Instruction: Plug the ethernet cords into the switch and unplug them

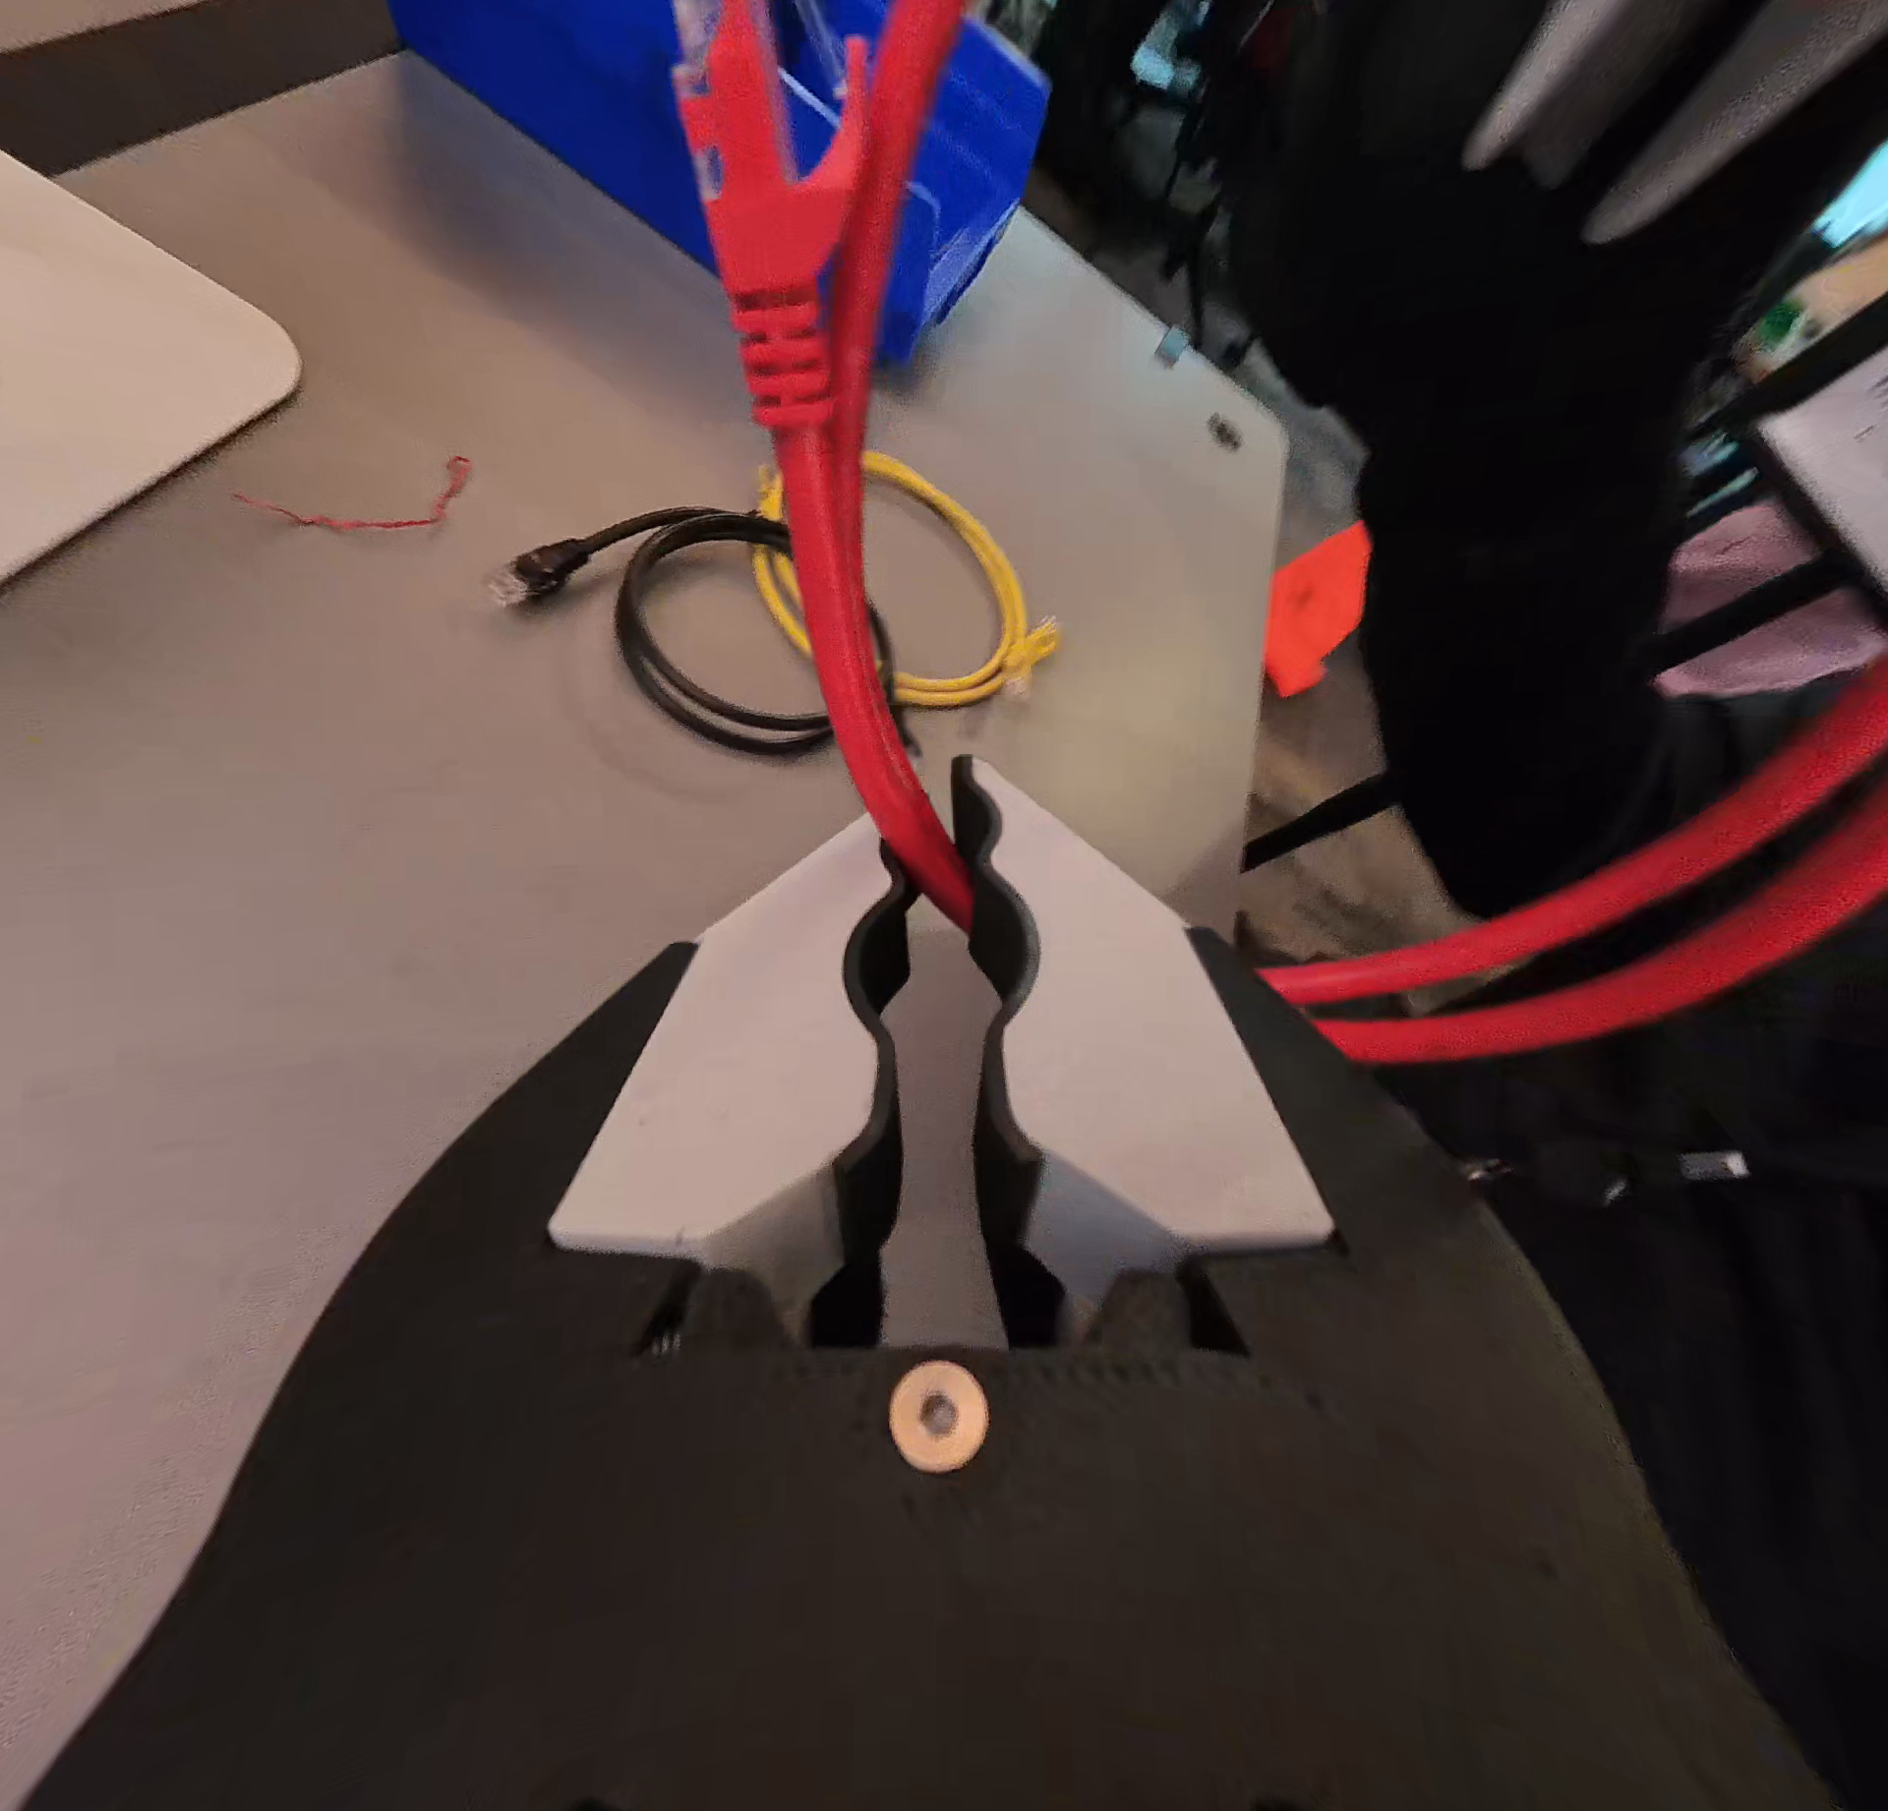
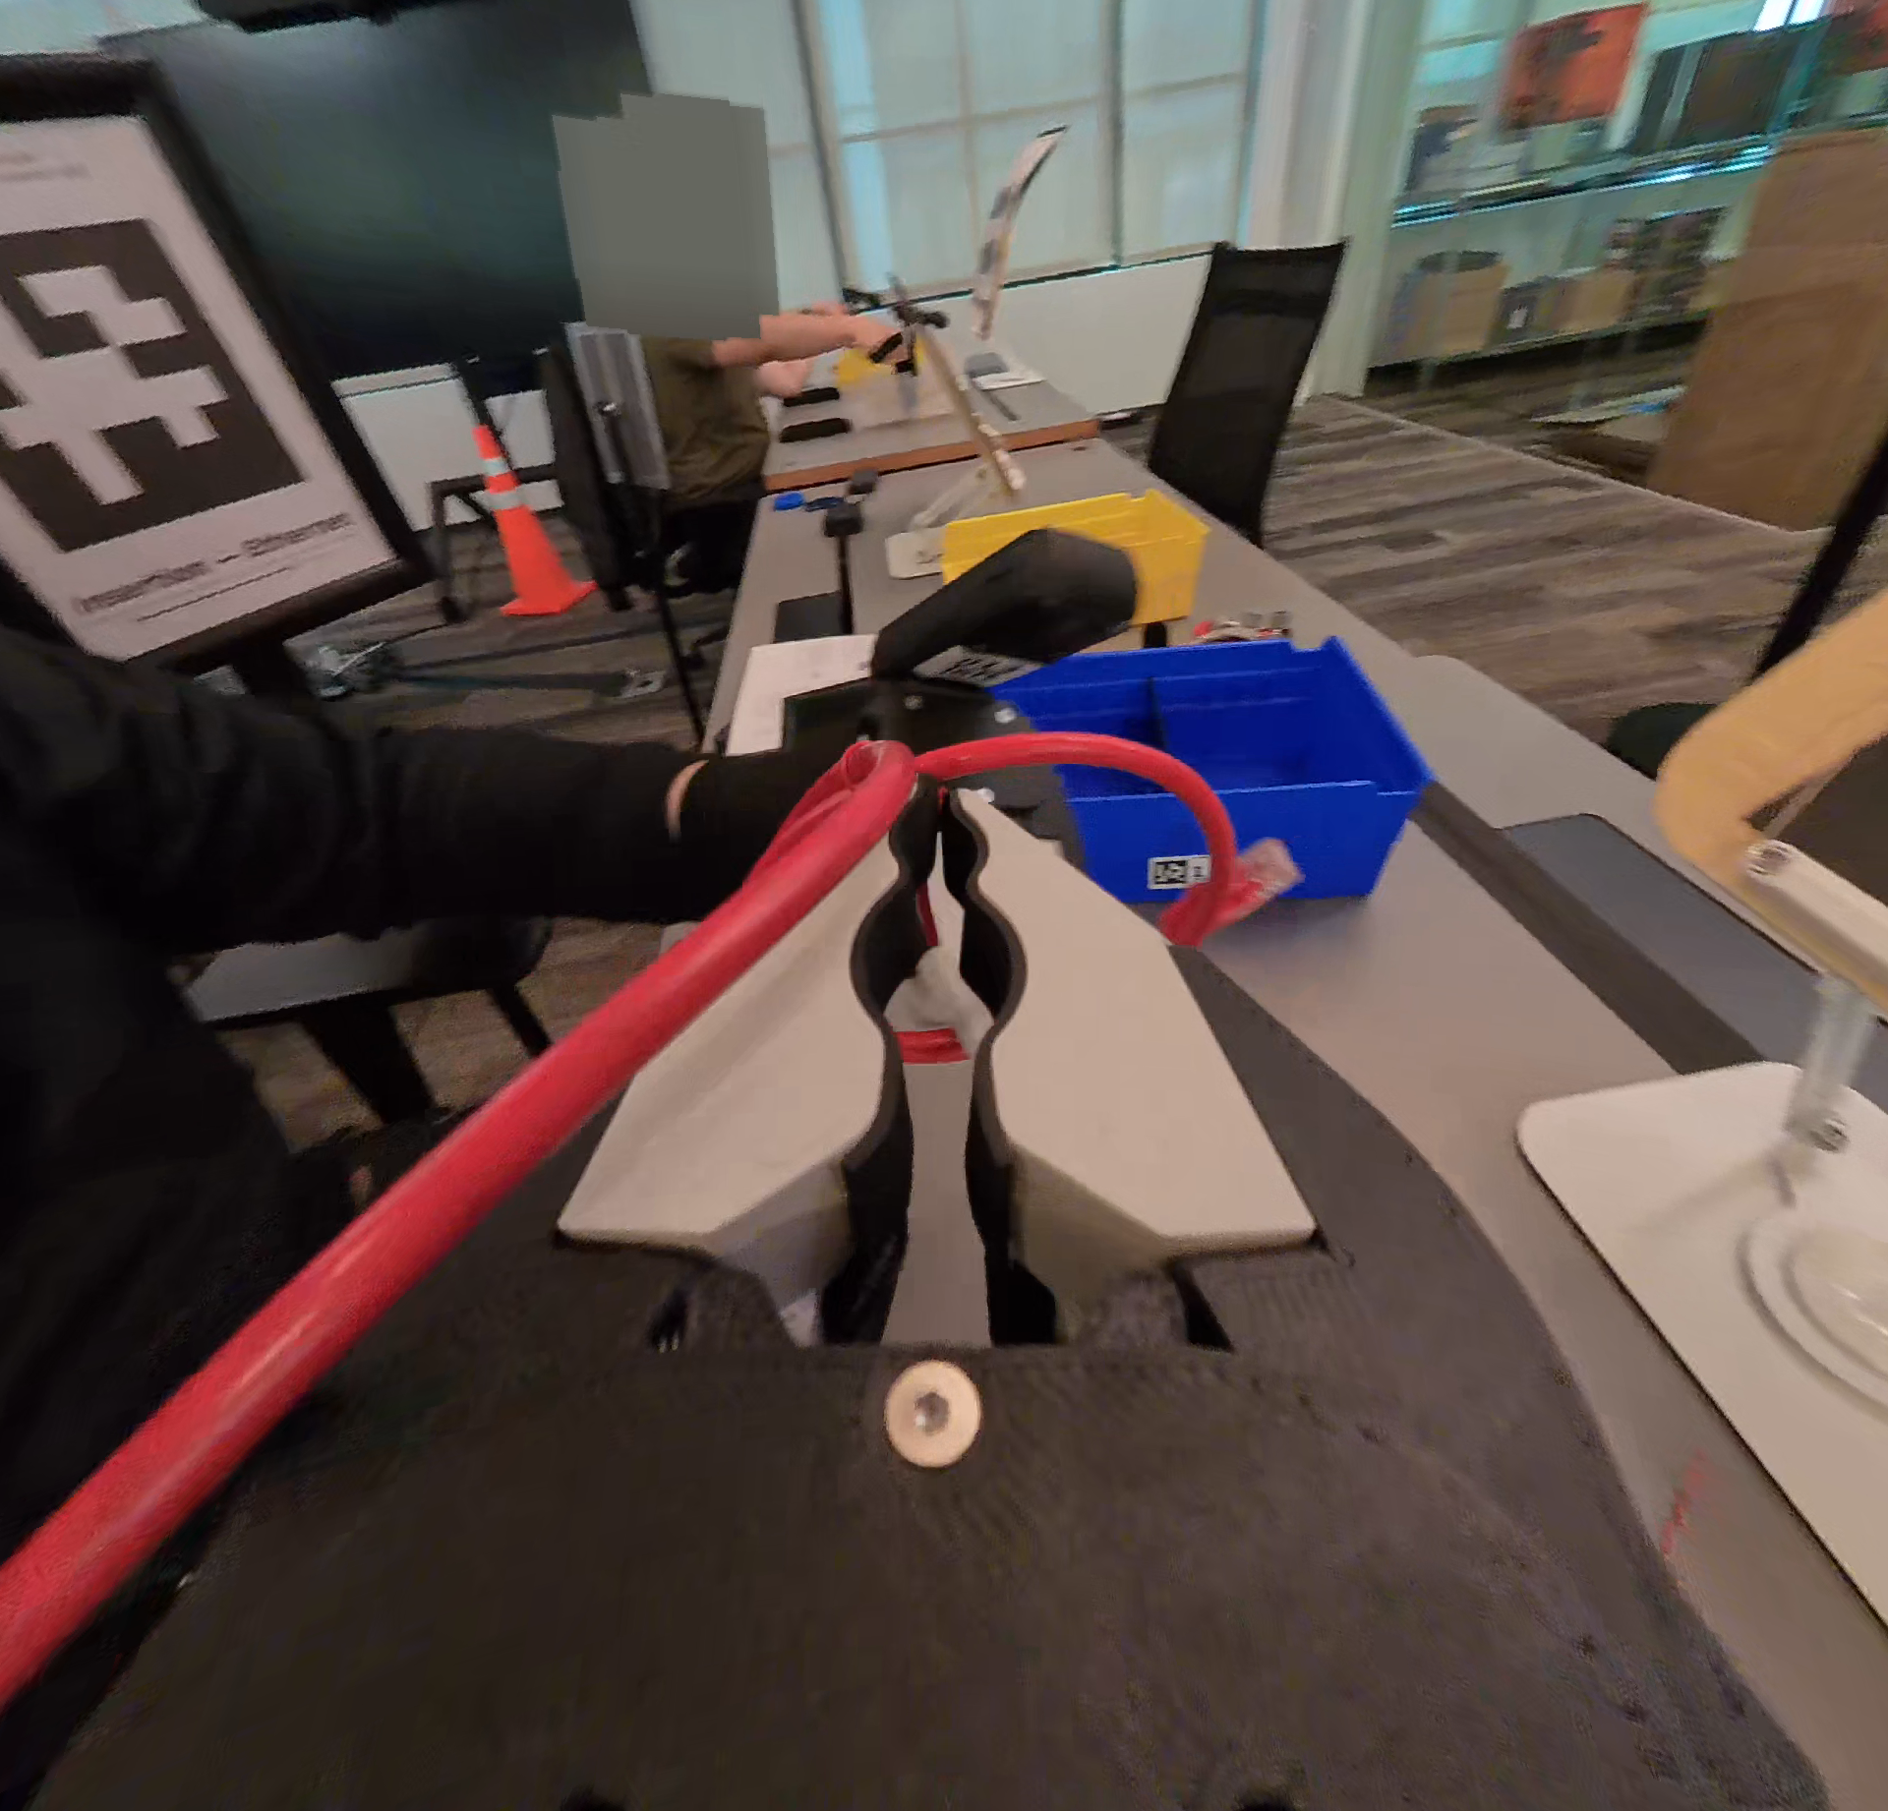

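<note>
In the left wrist view my left gripper [image 1: 923,807] is shut on a red ethernet cable [image 1: 848,587], pinched near the fingertips. The cable rises to its red plug [image 1: 771,260] with a clear tip, held above the grey table [image 1: 307,792]. More red strands [image 1: 1532,955] run off to the right. In the right wrist view my right gripper [image 2: 935,812] is shut on the same red cable [image 2: 511,1139], which bends sharply over its fingertips. From there it arcs right to a second red plug [image 2: 1241,889] hanging beside the blue bin [image 2: 1257,822]. No switch shows clearly.
A coiled black cable [image 1: 664,638] and a coiled yellow cable [image 1: 981,577] lie on the table beyond the left gripper. The blue bin [image 1: 572,56] stands behind them. A white stand base [image 2: 1655,1210] sits at the right. A yellow bin [image 2: 1083,536] and a person are farther back. Some 15 cm of space lies between my two pairs of fingers.
</note>
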Tool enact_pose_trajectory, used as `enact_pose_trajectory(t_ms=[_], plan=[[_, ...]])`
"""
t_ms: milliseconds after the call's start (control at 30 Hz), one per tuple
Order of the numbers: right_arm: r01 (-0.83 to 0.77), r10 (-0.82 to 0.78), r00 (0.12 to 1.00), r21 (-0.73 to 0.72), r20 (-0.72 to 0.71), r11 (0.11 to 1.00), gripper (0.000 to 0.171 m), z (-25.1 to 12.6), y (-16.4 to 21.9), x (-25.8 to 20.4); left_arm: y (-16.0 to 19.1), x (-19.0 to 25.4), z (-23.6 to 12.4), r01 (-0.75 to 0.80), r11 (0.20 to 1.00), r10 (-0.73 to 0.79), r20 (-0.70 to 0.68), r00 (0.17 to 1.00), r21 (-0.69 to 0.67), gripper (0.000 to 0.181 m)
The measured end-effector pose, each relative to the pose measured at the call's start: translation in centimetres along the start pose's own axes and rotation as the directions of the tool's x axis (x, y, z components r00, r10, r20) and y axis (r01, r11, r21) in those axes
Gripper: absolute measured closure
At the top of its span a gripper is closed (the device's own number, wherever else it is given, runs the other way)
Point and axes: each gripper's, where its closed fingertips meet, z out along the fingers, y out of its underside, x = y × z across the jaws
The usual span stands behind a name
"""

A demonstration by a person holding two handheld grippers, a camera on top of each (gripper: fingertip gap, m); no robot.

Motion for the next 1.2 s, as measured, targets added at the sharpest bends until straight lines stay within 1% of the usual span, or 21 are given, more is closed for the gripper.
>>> enact_pose_trajectory(t_ms=[100,167,267,333,367,433,533,567,633,667,733,800,833,867,967,1033,1100,1200], plan=[[0.048,-0.051,0.991,-0.025,-0.125,0.999,0.171,-0.3,0.3,1.7,0.5,1.9,0.1,0.087,0.993,-0.079,-0.093,0.992,0.083,0.178],[0.082,-0.094,0.977,-0.066,-0.194,0.994,0.171,-0.3,0.6,2.5,1.1,3.5,0.7,0.148,0.985,-0.131,-0.180,0.975,0.084,0.177],[0.165,-0.201,0.936,-0.144,-0.287,0.976,0.171,0.3,1.2,3.2,1.1,5.8,1.2,0.196,0.976,-0.164,-0.271,0.948,0.096,0.175],[0.219,-0.291,0.894,-0.232,-0.341,0.948,0.171,0.5,1.8,3.8,0.9,7.0,1.5,0.241,0.965,-0.197,-0.321,0.927,0.105,0.175],[0.242,-0.334,0.873,-0.280,-0.354,0.929,0.171,0.6,2.2,3.9,0.9,7.5,1.5,0.272,0.957,-0.221,-0.351,0.910,0.104,0.176],[0.268,-0.376,0.861,-0.322,-0.344,0.908,0.171,0.9,2.5,3.6,1.5,7.3,1.9,0.293,0.951,-0.247,-0.336,0.909,0.094,0.175],[0.259,-0.344,0.879,-0.275,-0.329,0.926,0.171,1.0,1.9,3.0,1.8,5.5,1.5,0.351,0.927,-0.294,-0.324,0.899,0.131,0.174],[0.257,-0.338,0.885,-0.270,-0.321,0.928,0.171,1.0,1.8,2.8,1.8,5.0,1.3,0.348,0.928,-0.290,-0.320,0.902,0.137,0.174],[0.232,-0.288,0.917,-0.217,-0.278,0.948,0.171,1.0,1.2,1.9,2.0,3.2,0.8,0.302,0.937,-0.254,-0.251,0.934,0.175,0.168],[0.222,-0.270,0.926,-0.197,-0.265,0.955,0.171,1.0,1.0,1.7,1.8,2.7,0.4,0.268,0.943,-0.223,-0.226,0.948,0.196,0.161],[0.202,-0.237,0.941,-0.159,-0.243,0.966,0.171,0.8,0.7,1.5,1.5,1.1,-0.2,0.199,0.954,-0.173,-0.131,0.976,0.223,0.151],[0.192,-0.220,0.947,-0.135,-0.235,0.972,0.171,0.5,0.3,1.4,0.8,0.0,-1.5,0.127,0.955,-0.115,-0.060,0.992,0.270,0.144],[0.192,-0.219,0.947,-0.133,-0.236,0.972,0.171,0.4,0.2,1.4,0.6,-0.9,-2.1,0.088,0.955,-0.091,-0.001,0.996,0.283,0.138],[0.189,-0.214,0.949,-0.127,-0.230,0.974,0.171,0.3,0.2,1.3,0.3,-1.2,-2.8,0.055,0.952,-0.065,0.023,0.998,0.301,0.133],[0.177,-0.200,0.952,-0.114,-0.233,0.978,0.171,0.1,0.1,1.6,-0.7,-0.9,-4.5,0.004,0.933,-0.008,0.008,1.000,0.359,0.126],[0.169,-0.189,0.952,-0.103,-0.240,0.980,0.171,0.0,0.1,1.9,-1.4,0.7,-5.0,-0.053,0.916,0.065,-0.019,0.998,0.398,0.122],[0.156,-0.174,0.954,-0.089,-0.243,0.984,0.171,0.0,0.0,2.1,-1.4,2.3,-4.1,-0.132,0.915,0.144,-0.003,0.990,0.382,0.113],[0.136,-0.147,0.960,-0.065,-0.237,0.989,0.171,0.2,0.0,2.1,-1.9,3.0,-1.7,-0.250,0.893,0.229,0.102,0.968,0.373,0.089]])
